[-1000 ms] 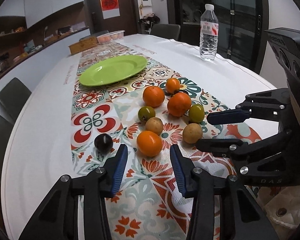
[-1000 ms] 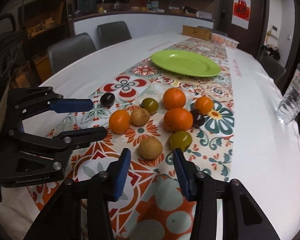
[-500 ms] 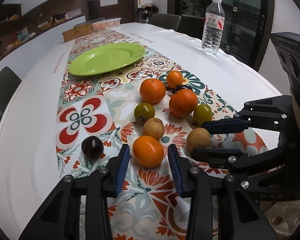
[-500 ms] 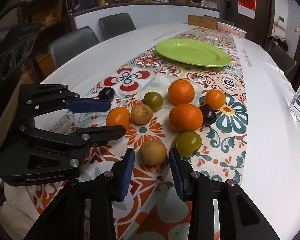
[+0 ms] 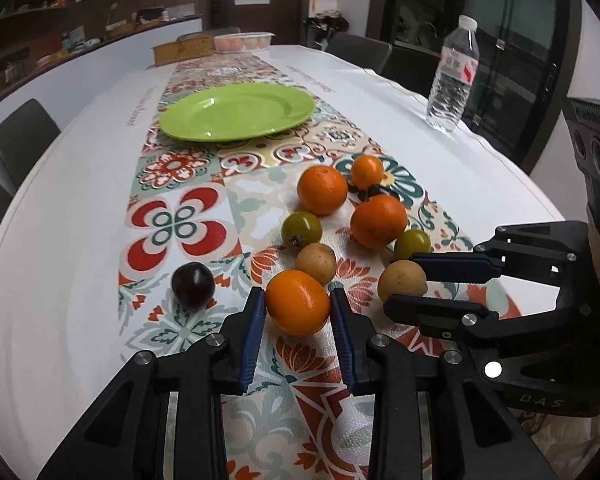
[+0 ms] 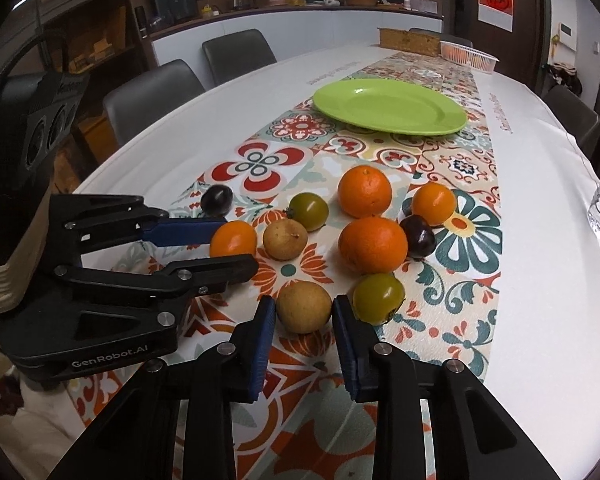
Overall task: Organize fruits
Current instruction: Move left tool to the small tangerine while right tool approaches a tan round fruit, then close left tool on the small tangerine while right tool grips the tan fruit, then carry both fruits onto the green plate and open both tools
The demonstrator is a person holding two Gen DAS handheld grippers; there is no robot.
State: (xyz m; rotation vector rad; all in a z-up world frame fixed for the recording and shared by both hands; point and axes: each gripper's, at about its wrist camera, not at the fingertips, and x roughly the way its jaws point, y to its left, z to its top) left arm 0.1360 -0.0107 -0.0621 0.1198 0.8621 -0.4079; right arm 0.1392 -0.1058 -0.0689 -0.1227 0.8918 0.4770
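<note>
Several fruits lie on a patterned table runner [image 5: 180, 224]. My left gripper [image 5: 297, 295] has its blue pads against both sides of the nearest orange [image 5: 297, 304], and its jaws are closing on it. From the right wrist the same gripper [image 6: 240, 242] and orange [image 6: 233, 238] show at the left. My right gripper [image 6: 303, 302] is closing on a round brown fruit [image 6: 303, 308], its pads touching both sides. That gripper [image 5: 400, 280] and brown fruit [image 5: 402, 280] also appear in the left wrist view. Both fruits rest on the runner. A green plate [image 5: 236, 112] stands further back.
Around the two fruits lie more oranges [image 5: 322, 190], two green fruits [image 5: 301, 229], a second brown fruit [image 5: 315, 263] and dark plums [image 5: 193, 285]. A water bottle [image 5: 452, 76] stands at the right. A plastic basket [image 5: 242, 42] and a wooden box [image 5: 182, 50] sit at the far end, with chairs around the table.
Both grippers moved forward to the fruits and narrowed their jaws. The orange now sits between the left pads and the brown fruit between the right pads.
</note>
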